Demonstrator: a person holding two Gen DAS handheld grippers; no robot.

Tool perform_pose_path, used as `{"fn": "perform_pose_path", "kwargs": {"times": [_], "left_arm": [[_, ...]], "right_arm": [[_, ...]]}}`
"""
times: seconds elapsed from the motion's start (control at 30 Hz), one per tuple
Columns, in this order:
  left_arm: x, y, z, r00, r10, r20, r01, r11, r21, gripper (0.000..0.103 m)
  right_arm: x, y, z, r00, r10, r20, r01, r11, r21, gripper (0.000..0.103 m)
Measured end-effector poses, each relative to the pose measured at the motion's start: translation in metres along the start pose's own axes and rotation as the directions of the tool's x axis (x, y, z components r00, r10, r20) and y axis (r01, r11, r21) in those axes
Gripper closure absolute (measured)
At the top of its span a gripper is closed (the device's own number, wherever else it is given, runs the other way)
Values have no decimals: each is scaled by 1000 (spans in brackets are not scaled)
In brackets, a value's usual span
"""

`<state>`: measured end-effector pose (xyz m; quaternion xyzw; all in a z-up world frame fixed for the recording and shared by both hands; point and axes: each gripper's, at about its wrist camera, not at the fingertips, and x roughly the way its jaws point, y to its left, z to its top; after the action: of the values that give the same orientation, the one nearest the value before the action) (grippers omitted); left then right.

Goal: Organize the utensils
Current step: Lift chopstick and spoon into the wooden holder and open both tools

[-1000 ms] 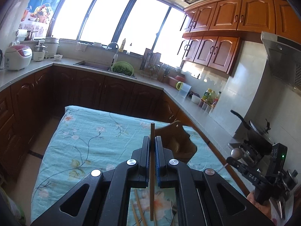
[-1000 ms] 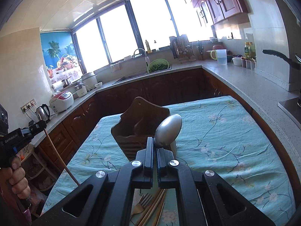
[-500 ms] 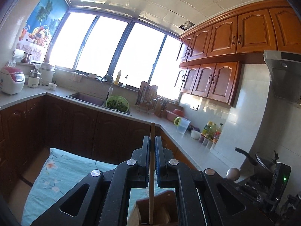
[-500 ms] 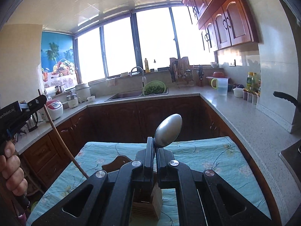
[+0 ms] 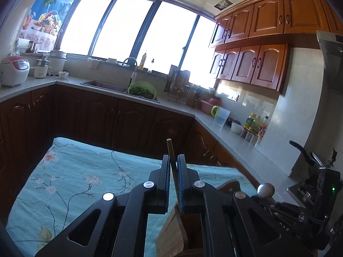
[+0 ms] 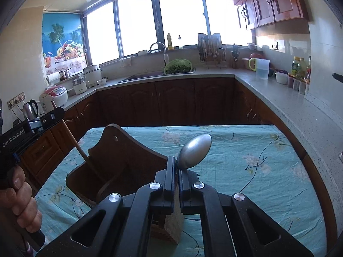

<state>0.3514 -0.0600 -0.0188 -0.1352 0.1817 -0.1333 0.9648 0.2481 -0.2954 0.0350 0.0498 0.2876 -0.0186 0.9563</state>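
The lower ends of both utensils are hiding behind the gripper bodies, so how deep each is reaching into the wooden holder cannot be told; the holder's base is also being cut off in the left wrist view. The left gripper is pinching a wooden chopstick between nearly closed jaws, its stick slanting down into the holder's left compartment in the right wrist view. The right gripper is clamping tight on a metal spoon, bowl sticking up above the fingers. Compared with 1 second ago, both grippers are sitting lower and closer over the holder, which is standing on the floral tablecloth. A hand is gripping the left tool's handle. Behind, a green colander is sitting by the sink.
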Motion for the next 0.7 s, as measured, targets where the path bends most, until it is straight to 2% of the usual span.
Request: {"fn": "perform_pose_path", "kwargs": {"times": [0.23, 0.4, 0.53, 0.57, 0.6, 0.63, 0.7], "left_arm": [[9, -4, 21, 1000, -14, -14, 14, 1000, 3, 97], [-19, 1, 36, 1000, -13, -19, 13, 1000, 3, 97], [-28, 7, 39, 999, -18, -34, 19, 1000, 6, 80], [-37, 10, 38, 999, -19, -30, 19, 1000, 5, 76], [-39, 11, 39, 999, -20, -28, 20, 1000, 5, 75], [-44, 11, 40, 999, -20, -26, 20, 1000, 3, 73], [-51, 13, 40, 1000, -15, -25, 15, 1000, -5, 60]], "right_arm": [[1, -3, 0, 1000, 15, -4, -15, 1000, 24, 100], [1, -3, 2, 1000, 14, -8, -14, 1000, 28, 99], [1, -7, 4, 1000, 23, -16, -22, 998, 51, 96], [-1, -8, 4, 1000, 24, -14, -23, 998, 58, 93], [-3, -9, 3, 1000, 26, -11, -25, 997, 67, 82], [-6, -11, 3, 999, 32, -6, -31, 996, 79, 75], [-13, -16, 2, 999, 35, 10, -36, 994, 105, 58]]}}
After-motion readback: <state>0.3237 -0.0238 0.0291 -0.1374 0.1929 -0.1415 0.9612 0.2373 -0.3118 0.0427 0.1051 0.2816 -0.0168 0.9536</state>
